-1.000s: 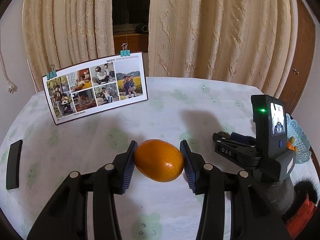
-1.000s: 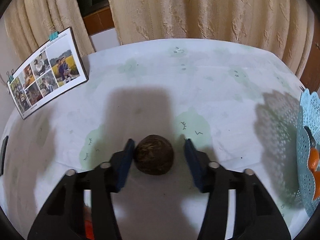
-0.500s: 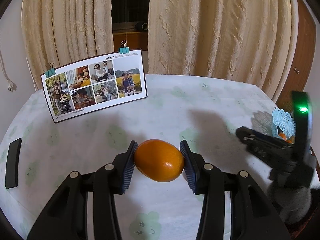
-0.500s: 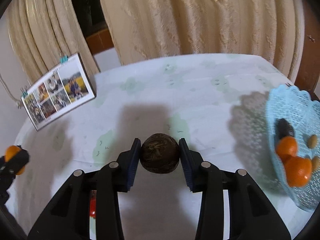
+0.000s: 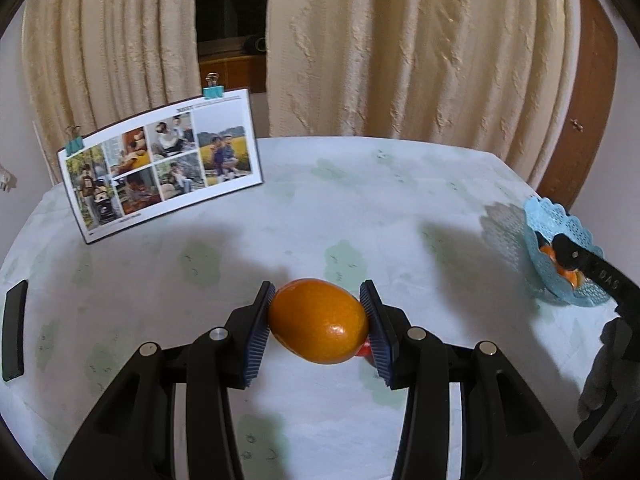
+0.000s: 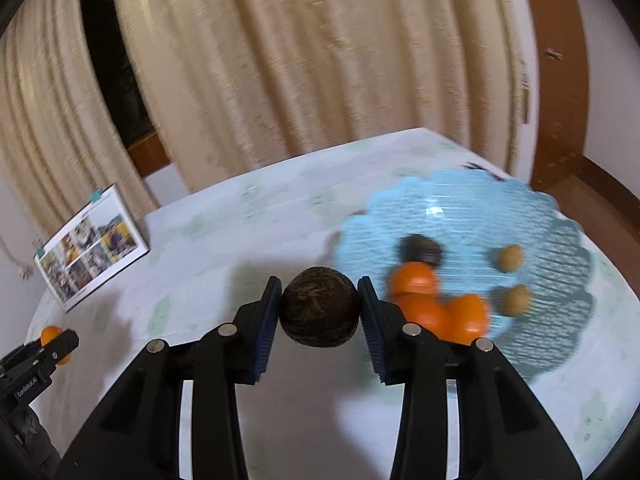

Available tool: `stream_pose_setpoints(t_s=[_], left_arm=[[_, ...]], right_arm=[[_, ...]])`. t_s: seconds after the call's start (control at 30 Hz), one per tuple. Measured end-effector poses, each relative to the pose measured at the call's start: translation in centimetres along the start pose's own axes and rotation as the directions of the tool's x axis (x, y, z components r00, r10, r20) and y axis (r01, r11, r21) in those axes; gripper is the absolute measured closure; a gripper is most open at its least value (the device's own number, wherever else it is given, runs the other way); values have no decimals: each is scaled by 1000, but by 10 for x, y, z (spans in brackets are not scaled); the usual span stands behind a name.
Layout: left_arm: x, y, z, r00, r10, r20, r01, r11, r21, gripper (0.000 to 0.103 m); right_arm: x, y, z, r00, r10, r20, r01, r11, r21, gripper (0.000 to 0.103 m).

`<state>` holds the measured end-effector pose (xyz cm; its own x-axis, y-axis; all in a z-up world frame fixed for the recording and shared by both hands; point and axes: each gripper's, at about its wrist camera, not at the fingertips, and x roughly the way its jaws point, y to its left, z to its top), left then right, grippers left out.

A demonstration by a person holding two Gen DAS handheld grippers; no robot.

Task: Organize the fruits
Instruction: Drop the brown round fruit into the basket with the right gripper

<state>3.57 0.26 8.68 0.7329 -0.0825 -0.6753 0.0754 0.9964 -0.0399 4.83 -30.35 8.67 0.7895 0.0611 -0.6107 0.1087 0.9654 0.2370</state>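
My left gripper (image 5: pixel 318 322) is shut on an orange fruit (image 5: pixel 318 320) and holds it above the table. My right gripper (image 6: pixel 319 312) is shut on a dark brown round fruit (image 6: pixel 319 312), held just left of a light blue lacy basket (image 6: pixel 480 200). The basket holds two orange fruits (image 6: pixel 414 282), a dark fruit (image 6: pixel 420 250) and two small tan fruits (image 6: pixel 510 258). The basket also shows at the right edge of the left wrist view (image 5: pixel 560 224), with the right gripper's finger in front of it. The left gripper with its orange shows at far left in the right wrist view (image 6: pixel 52 338).
A photo card (image 5: pixel 160 168) held by blue clips stands at the back left of the round table (image 5: pixel 360 200). A black flat object (image 5: pixel 14 326) lies at the left edge. Cream curtains hang behind. A small red thing (image 5: pixel 362 350) peeks from under the orange.
My right gripper has carried the dark fruit to the right, close to the blue basket. My left gripper has stayed nearly still with the orange.
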Motion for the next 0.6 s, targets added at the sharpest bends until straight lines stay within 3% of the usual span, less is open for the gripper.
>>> stream_pose_setpoints(t_s=[0.3,0.33,0.4,0.6], left_arm=[[5,-18,-3,999,-34,-25,35,999,25,58],[5,-21,-3,999,-37,-28,38,999,26,58],[5,-27,-3,998,-47,-33,48,998,34,58],[3,-56,2,996,-80,-36,83,993,80,58]], right_arm=[[-23,-63,-6,996,-89,26,86,991,101,62],[-26,-68,-8,995,-94,29,90,989,114,61],[-31,-76,-10,993,-103,50,95,986,140,42],[-54,-90,-18,964,-198,178,167,971,172,41]])
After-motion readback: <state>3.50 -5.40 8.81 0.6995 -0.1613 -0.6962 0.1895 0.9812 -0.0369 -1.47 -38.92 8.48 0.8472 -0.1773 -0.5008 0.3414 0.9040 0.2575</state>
